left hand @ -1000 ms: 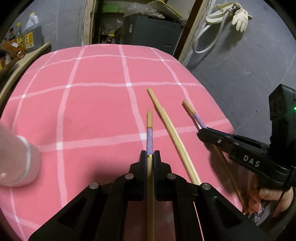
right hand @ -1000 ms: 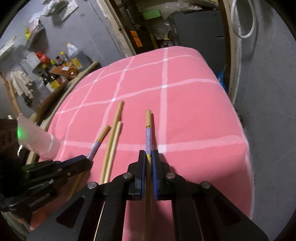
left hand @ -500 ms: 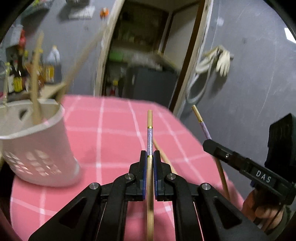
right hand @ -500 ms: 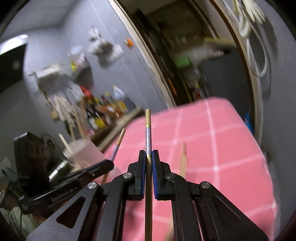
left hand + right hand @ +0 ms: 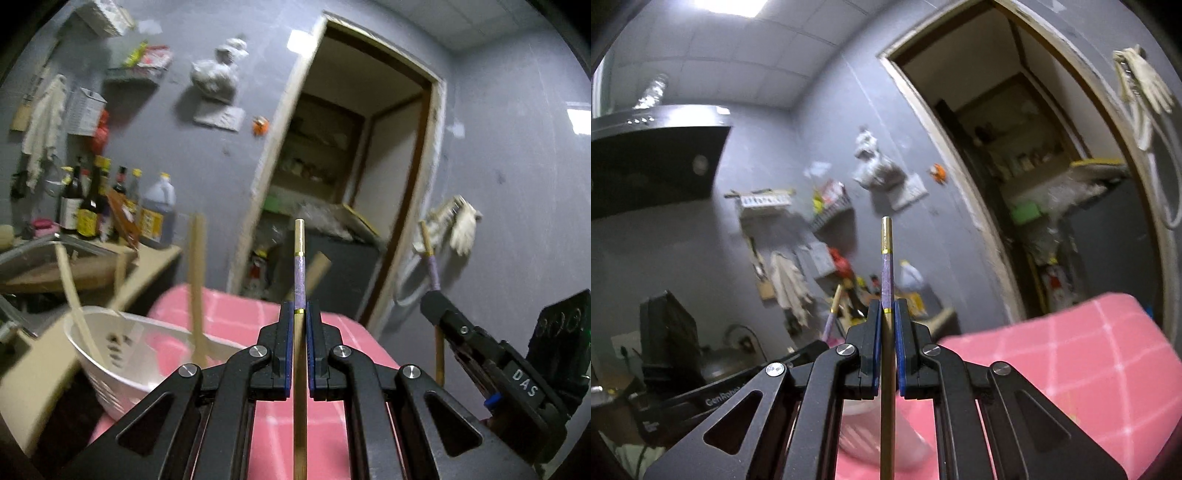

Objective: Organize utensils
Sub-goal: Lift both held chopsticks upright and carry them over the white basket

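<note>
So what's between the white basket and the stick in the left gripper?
In the left wrist view, only pink tablecloth lies between white basket and left chopstick.

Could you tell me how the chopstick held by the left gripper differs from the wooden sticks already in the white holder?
The held chopstick wears a purple band with gold rings; the sticks in the white holder, such as this wooden stick, look plain. The left gripper clamps the chopstick off the table; the sticks lean loose inside the holder. All are slender and pale.

Right hand-held gripper clamps an upright chopstick.
</note>
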Motion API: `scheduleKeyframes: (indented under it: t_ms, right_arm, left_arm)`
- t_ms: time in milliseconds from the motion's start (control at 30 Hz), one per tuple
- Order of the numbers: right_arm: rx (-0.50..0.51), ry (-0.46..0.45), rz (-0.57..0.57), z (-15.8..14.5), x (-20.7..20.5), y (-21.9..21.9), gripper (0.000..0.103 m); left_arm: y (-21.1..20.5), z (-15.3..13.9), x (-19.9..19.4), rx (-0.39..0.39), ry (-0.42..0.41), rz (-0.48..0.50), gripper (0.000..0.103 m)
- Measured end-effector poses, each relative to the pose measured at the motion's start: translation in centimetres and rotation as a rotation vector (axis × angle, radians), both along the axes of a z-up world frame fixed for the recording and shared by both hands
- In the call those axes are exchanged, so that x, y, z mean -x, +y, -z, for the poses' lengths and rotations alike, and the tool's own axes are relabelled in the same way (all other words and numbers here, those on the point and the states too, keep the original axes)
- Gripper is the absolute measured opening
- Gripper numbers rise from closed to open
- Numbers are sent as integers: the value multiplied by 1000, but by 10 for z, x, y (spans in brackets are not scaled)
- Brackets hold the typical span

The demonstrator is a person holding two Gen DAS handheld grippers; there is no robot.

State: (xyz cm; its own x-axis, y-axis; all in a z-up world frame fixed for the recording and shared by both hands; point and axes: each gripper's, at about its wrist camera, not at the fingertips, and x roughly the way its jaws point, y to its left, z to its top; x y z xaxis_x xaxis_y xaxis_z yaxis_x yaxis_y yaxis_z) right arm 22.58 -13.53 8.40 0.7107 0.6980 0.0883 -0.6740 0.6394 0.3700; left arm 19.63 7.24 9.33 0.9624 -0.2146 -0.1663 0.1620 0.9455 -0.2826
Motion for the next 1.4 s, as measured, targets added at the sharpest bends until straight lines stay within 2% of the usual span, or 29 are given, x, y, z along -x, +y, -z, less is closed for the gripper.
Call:
scheduleKeyframes:
  t_ms: [233, 467, 633, 867, 1100, 1400]
  right_arm:
    - [-117, -133, -53, -29, -20, 44, 5]
    - [-178, -242, 2, -32, -29, 70, 5]
    - [-183, -291, 61, -26, -33, 78, 5]
    - [-209, -284, 84, -21, -47, 81, 5]
    - [-192, -260, 85, -11, -57, 86, 5]
    - [-157, -316, 152, -4, -51, 95, 5]
  left_arm:
    - [74, -24, -5, 43, -85, -141, 4]
    - [126, -33, -21, 81, -173, -235, 4]
    - [144, -31, -24, 101, -216, -279, 4]
    - [160, -28, -37, 108, -249, -334, 4]
    - [170, -23, -44, 120, -254, -371, 4]
    - [173, -9, -49, 134, -254, -405, 4]
